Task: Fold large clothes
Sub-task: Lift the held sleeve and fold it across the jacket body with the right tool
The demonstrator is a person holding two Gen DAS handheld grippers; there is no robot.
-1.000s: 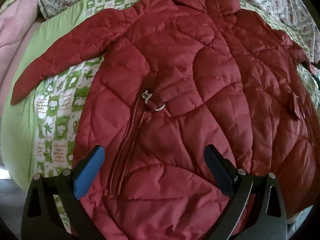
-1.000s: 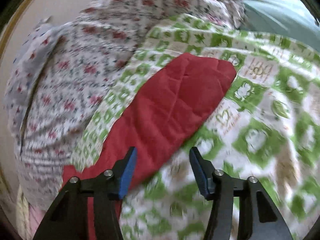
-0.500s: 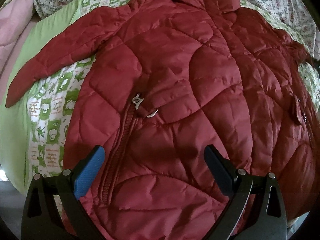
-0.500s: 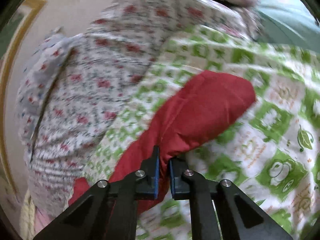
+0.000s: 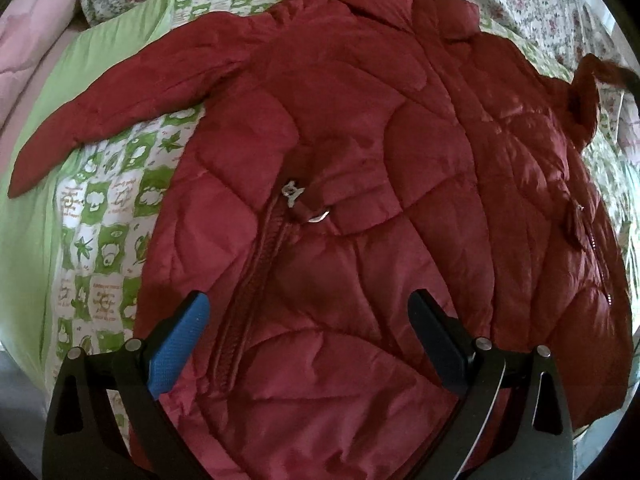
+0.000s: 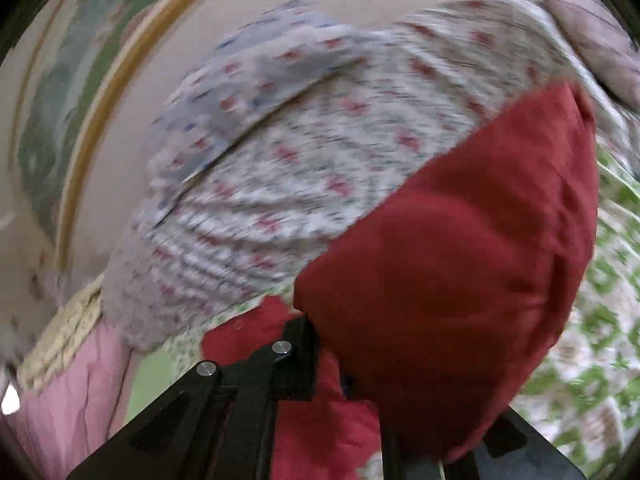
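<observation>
- The right gripper (image 6: 340, 364) was clamped shut on the jacket's sleeve (image 6: 460, 260), lifted off the bedspread (image 6: 600, 320).
- The left gripper (image 5: 308, 320) hung wide open and empty above the jacket (image 5: 360, 160), zip pull (image 5: 294, 196) at twelve o'clock.

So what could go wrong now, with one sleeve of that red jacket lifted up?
The right tongs pinch only the edge of the puffy sleeve; the slick fabric could slip free mid-fold. The left tongs hang open above the jacket, pinning nothing, so the whole body might drag across the green checked blanket rather than fold.
</observation>
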